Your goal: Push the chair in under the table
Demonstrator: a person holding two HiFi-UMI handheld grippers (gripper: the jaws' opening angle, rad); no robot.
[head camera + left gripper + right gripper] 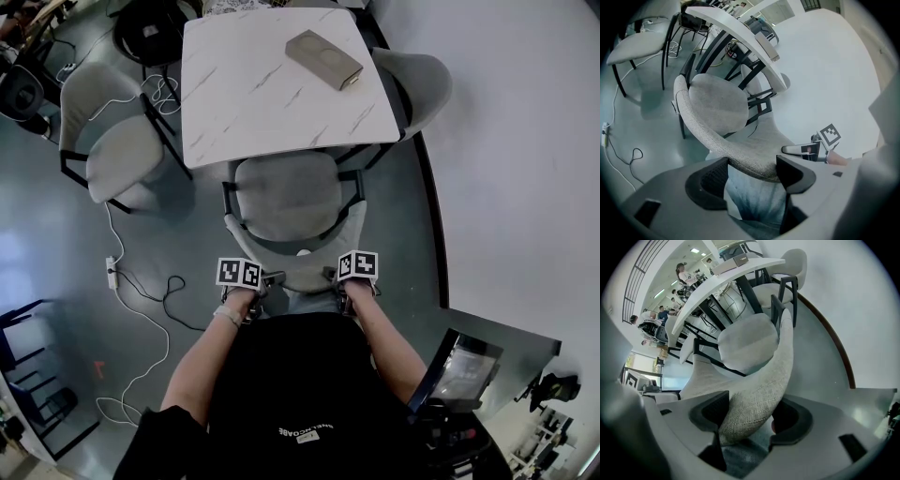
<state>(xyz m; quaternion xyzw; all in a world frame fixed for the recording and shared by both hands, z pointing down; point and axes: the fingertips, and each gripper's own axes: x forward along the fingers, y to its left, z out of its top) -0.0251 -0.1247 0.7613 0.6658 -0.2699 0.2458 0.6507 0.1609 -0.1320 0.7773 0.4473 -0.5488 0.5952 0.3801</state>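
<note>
A grey upholstered chair (286,192) stands in front of the white marble table (272,89), with the front of its seat at the table's near edge. Its curved backrest (309,272) faces me. My left gripper (246,281) clamps the left part of the backrest rim and my right gripper (354,277) the right part. In the left gripper view the rim (740,150) fills the gap of the left gripper (751,172). The right gripper view shows the backrest (764,380) wedged inside the right gripper (749,414), with the seat (747,341) and the table (726,282) beyond.
A tan box (323,58) lies on the table. A second grey chair (112,141) stands at the table's left side and a third (422,80) at its right. A power strip (111,272) and cables (141,314) lie on the floor to the left. The wall's baseboard (433,216) runs close on the right.
</note>
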